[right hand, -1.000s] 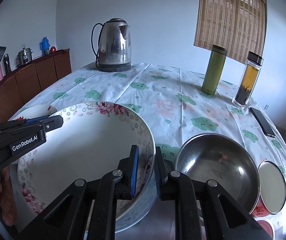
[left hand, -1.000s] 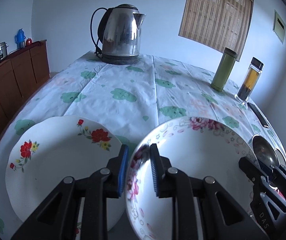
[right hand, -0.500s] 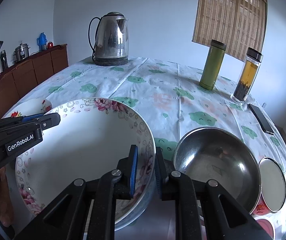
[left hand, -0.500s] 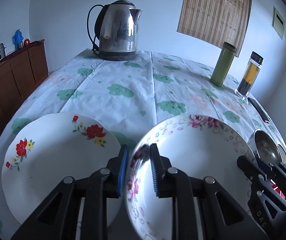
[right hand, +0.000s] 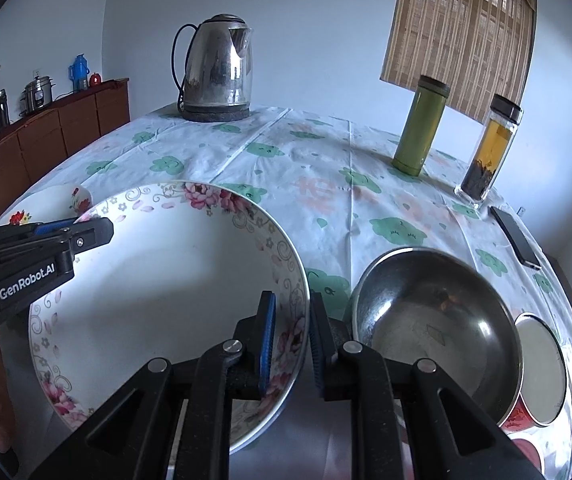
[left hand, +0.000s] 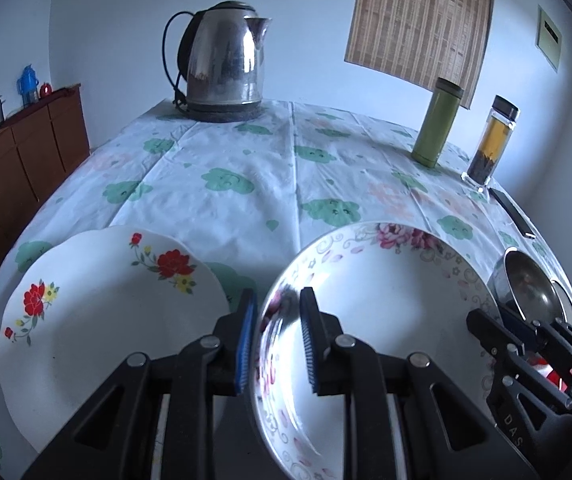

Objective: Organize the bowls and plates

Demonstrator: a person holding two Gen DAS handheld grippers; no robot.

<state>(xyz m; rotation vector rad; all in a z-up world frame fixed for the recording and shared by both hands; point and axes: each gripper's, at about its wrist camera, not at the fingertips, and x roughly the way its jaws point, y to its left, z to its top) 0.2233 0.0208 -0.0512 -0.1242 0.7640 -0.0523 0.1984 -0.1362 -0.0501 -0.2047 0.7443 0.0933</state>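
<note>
Between my 2 grippers, I am holding the bowl (left hand: pixel 386 300) over the table (left hand: pixel 246 168): left gripper (left hand: pixel 276 340) is clamping its left rim, right gripper (right hand: pixel 291 344) is clamping its right rim. Plate (left hand: pixel 98 320) is lying just left, steel bowl (right hand: pixel 434 320) just right.

Two bowls (right hand: pixel 174 280) (right hand: pixel 438 320) — one plate (left hand: pixel 98 320) — two bottles (right hand: pixel 422 128) (right hand: pixel 490 148)
</note>
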